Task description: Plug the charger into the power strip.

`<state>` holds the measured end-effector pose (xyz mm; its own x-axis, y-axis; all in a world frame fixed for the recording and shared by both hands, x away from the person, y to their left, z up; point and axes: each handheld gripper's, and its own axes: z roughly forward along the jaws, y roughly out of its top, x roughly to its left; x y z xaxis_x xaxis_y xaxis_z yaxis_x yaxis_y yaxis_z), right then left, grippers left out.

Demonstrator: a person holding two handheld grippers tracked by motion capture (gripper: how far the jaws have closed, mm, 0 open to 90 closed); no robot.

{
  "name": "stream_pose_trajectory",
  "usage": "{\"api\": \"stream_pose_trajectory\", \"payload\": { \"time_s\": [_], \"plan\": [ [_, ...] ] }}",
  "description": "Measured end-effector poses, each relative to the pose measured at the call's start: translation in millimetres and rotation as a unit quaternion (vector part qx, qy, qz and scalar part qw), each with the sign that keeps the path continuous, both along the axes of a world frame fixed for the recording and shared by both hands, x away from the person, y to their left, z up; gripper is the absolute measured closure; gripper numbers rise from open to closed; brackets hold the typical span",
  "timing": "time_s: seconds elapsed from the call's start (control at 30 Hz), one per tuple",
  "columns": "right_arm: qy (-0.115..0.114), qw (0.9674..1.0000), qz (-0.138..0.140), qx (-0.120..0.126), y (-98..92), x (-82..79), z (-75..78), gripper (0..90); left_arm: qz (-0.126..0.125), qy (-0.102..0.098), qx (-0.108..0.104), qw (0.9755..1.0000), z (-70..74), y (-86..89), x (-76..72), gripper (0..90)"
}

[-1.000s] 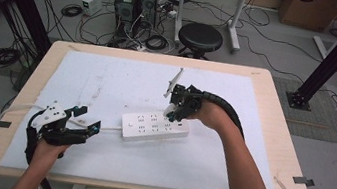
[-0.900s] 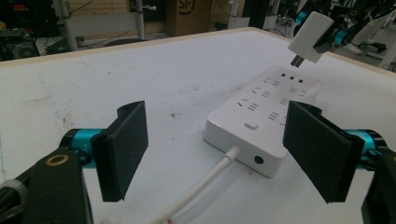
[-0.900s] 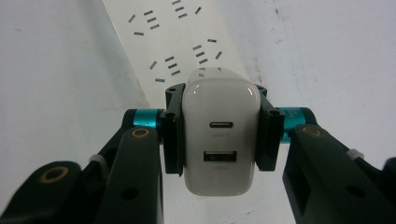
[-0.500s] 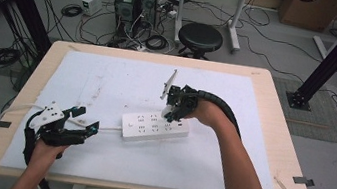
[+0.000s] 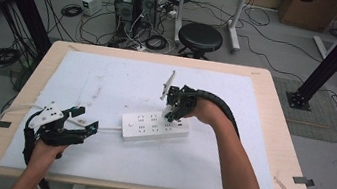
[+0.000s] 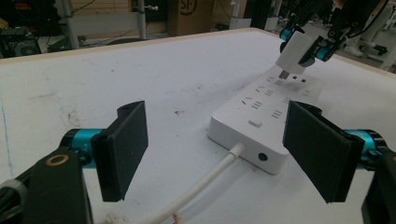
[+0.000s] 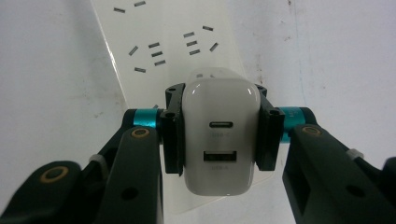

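The right claw (image 7: pixel 218 140) is clamped on a white charger (image 7: pixel 219 135) and has come down a little, so the charger's metal pins now hang just above the holes of the white power strip (image 5: pixel 154 127) on the counter (image 5: pixel 258 153). It looks like plugging in comes next. The left claw (image 6: pixel 224 149) stays wide apart near the strip's cord (image 6: pixel 201 184), holding nothing.

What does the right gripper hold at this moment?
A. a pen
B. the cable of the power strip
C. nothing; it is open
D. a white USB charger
D: in the right gripper view, the right gripper is shut on a white USB charger, above the power strip.
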<state>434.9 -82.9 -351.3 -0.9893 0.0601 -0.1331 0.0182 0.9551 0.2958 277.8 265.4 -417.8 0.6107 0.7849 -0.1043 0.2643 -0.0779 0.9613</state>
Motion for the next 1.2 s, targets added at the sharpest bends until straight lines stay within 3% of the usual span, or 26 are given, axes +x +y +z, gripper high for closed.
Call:
{"api": "stream_pose_trajectory", "payload": {
  "time_s": [0.4, 0.83, 1.2],
  "plan": [
    [-0.009, 0.9994, 0.030, -0.013, 3.3, 2.6, -4.6, 63.1, 0.000, 0.001, -0.003, 1.0000, -2.1, 1.8, 1.3, 22.4],
    [-0.026, 0.9948, 0.084, -0.050, 15.2, 2.3, -4.4, 63.2, 0.001, 0.003, -0.010, 0.9999, -4.3, 3.0, 2.4, 22.3],
    [-0.014, 0.9933, 0.091, -0.069, 19.5, 5.8, -3.5, 63.3, 0.003, 0.003, -0.011, 0.9999, -4.7, 4.3, 1.6, 22.4]
  ]
}}
